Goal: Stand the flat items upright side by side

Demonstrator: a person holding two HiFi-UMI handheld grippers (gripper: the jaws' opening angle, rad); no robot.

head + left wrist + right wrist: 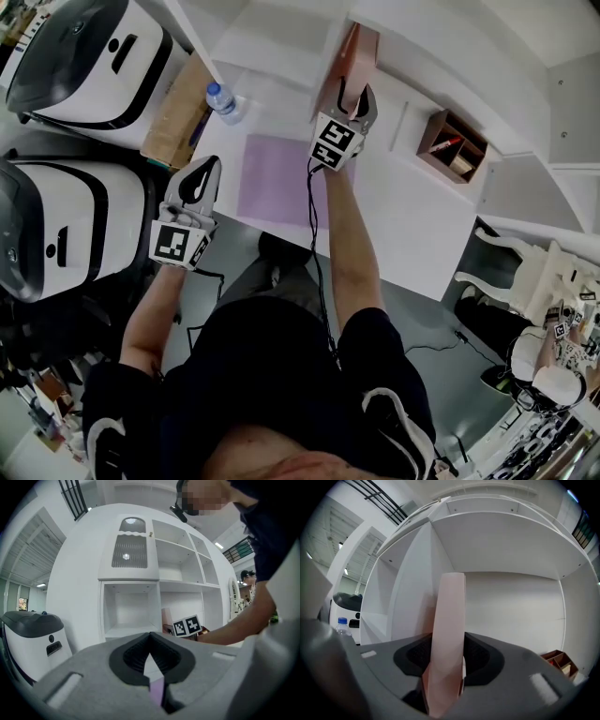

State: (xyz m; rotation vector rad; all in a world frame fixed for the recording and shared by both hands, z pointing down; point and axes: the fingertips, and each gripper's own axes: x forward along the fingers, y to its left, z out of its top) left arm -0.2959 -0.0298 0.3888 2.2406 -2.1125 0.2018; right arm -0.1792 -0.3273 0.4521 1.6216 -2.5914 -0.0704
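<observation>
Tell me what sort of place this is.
Likely a lab or workshop with a mock room set: a white shelf unit, a white table, and large white machines alongside.

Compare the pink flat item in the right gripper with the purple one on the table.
The pink flat item stands upright at the shelf; the purple flat item lies flat on the table. The right gripper clamps the pink one; nothing touches the purple one. Both are thin, plain-coloured rectangles.

- Black short-sleeved shirt [272,366], white shoulder patches [389,408].
- Grey left gripper [202,173] and right gripper [357,98], each with a black-and-white marker cube [336,142].
- Black cable [311,211] (thin, from the right one).
</observation>
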